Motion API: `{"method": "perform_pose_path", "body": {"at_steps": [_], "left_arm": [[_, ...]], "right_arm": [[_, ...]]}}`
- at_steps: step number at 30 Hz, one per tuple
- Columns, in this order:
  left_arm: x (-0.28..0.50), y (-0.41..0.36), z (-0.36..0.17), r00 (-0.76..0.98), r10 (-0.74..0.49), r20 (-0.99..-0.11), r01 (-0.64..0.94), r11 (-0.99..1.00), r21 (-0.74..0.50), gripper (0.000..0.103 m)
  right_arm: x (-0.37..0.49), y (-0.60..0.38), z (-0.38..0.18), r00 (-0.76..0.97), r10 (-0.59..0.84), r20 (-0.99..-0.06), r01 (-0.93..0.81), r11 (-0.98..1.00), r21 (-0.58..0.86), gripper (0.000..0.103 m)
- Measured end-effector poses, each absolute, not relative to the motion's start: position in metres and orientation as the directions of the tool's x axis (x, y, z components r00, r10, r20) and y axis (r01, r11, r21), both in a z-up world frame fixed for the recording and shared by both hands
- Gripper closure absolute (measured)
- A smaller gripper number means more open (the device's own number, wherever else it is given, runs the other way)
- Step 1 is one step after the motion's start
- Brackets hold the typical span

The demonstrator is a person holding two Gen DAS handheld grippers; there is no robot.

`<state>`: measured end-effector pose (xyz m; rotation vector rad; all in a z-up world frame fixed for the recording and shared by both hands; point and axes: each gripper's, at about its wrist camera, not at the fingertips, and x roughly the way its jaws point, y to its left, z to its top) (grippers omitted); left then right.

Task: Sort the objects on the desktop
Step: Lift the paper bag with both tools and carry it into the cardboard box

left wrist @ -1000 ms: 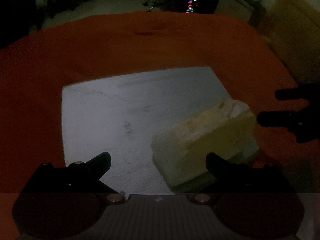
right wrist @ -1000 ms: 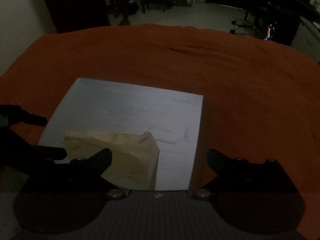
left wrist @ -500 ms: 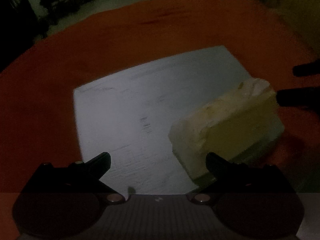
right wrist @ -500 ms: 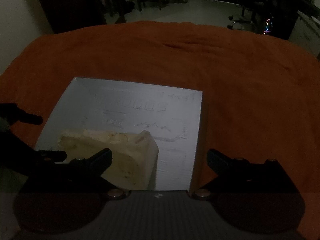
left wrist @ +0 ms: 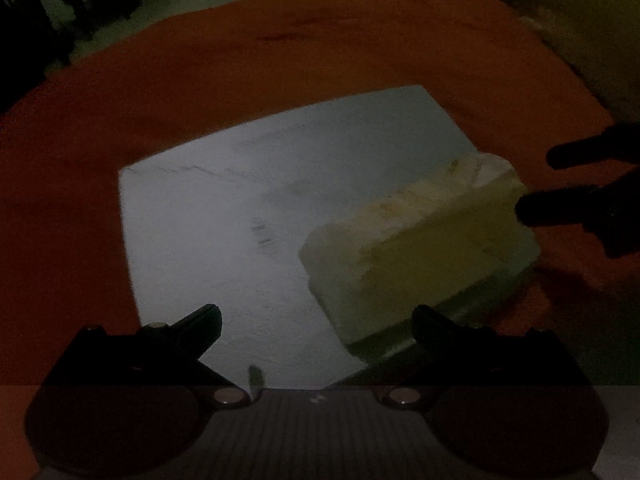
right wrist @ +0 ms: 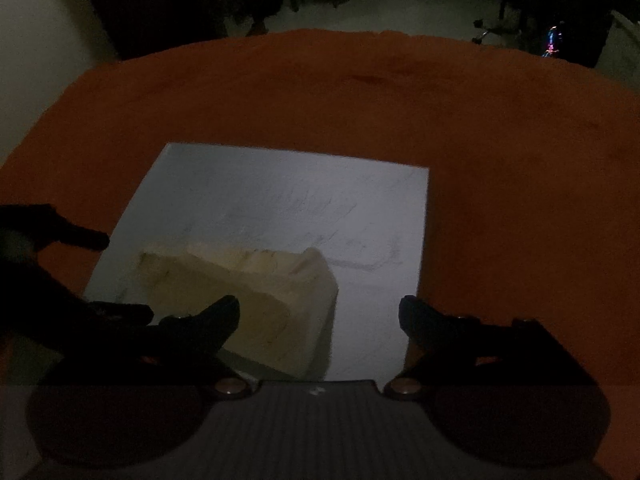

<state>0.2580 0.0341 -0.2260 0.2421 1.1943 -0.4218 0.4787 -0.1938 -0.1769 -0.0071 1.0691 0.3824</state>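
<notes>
Sponge (left wrist: 420,248), probably, lower right on white sheet (left wrist: 240,220); left gripper (left wrist: 316,320) and right gripper (right wrist: 320,312) both spread wide, holding nothing.

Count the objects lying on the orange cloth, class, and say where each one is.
2. A pale flat sheet lies on the orange cloth; a cream block rests on the sheet's near corner. The dim light may hide others.

Faint marks on the white sheet (right wrist: 320,208) (none readable).
</notes>
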Motion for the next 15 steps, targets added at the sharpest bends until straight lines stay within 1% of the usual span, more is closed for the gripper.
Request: {"method": "perform_pose_path", "body": {"at_steps": [1, 2, 3, 4, 5, 6, 7, 9, 10, 11, 13, 15], "left_arm": [[0.259, 0.034, -0.227, 0.294, -0.193, -0.936, 0.442, 0.896, -0.046, 0.001], [0.26, 0.034, -0.227, 0.284, -0.199, -0.938, 0.438, 0.897, -0.058, 0.003], [0.261, 0.034, -0.228, 0.274, -0.206, -0.939, 0.434, 0.898, -0.071, 0.007], [0.262, 0.034, -0.229, 0.266, -0.218, -0.939, 0.427, 0.9, -0.087, 0.021], [0.264, 0.034, -0.23, 0.257, -0.225, -0.94, 0.428, 0.898, -0.097, 0.037], [0.265, 0.032, -0.233, 0.246, -0.224, -0.943, 0.435, 0.895, -0.099, 0.05], [0.267, 0.03, -0.235, 0.233, -0.224, -0.946, 0.443, 0.891, -0.101, 0.072], [0.268, 0.027, -0.24, 0.196, -0.235, -0.952, 0.461, 0.879, -0.122, 0.092], [0.267, 0.025, -0.241, 0.194, -0.244, -0.95, 0.475, 0.871, -0.126, 0.093], [0.266, 0.023, -0.242, 0.196, -0.25, -0.948, 0.488, 0.863, -0.127, 0.096], [0.262, 0.018, -0.241, 0.22, -0.238, -0.946, 0.508, 0.856, -0.097, 0.097], [0.261, 0.016, -0.238, 0.233, -0.243, -0.942, 0.509, 0.856, -0.094, 0.099]], "right_arm": [[0.479, -0.192, -0.179, 0.408, 0.299, -0.863, -0.312, 0.934, 0.176, 0.017], [0.48, -0.19, -0.181, 0.394, 0.295, -0.87, -0.314, 0.933, 0.174, 0.026], [0.481, -0.188, -0.184, 0.374, 0.292, -0.88, -0.314, 0.933, 0.176, 0.04], [0.482, -0.187, -0.187, 0.352, 0.288, -0.891, -0.307, 0.934, 0.181, 0.046], [0.483, -0.187, -0.19, 0.335, 0.284, -0.898, -0.298, 0.936, 0.186, 0.055], [0.484, -0.186, -0.192, 0.324, 0.28, -0.904, -0.293, 0.938, 0.186, 0.063], [0.484, -0.185, -0.192, 0.317, 0.275, -0.908, -0.297, 0.938, 0.18, 0.067], [0.483, -0.184, -0.191, 0.328, 0.268, -0.906, -0.309, 0.937, 0.165, 0.081], [0.483, -0.184, -0.19, 0.333, 0.27, -0.903, -0.314, 0.935, 0.164, 0.086], [0.482, -0.184, -0.189, 0.337, 0.271, -0.901, -0.316, 0.935, 0.163, 0.094], [0.482, -0.185, -0.188, 0.343, 0.266, -0.901, -0.315, 0.936, 0.157, 0.094], [0.482, -0.184, -0.186, 0.35, 0.26, -0.9, -0.312, 0.938, 0.149, 0.095]]}}
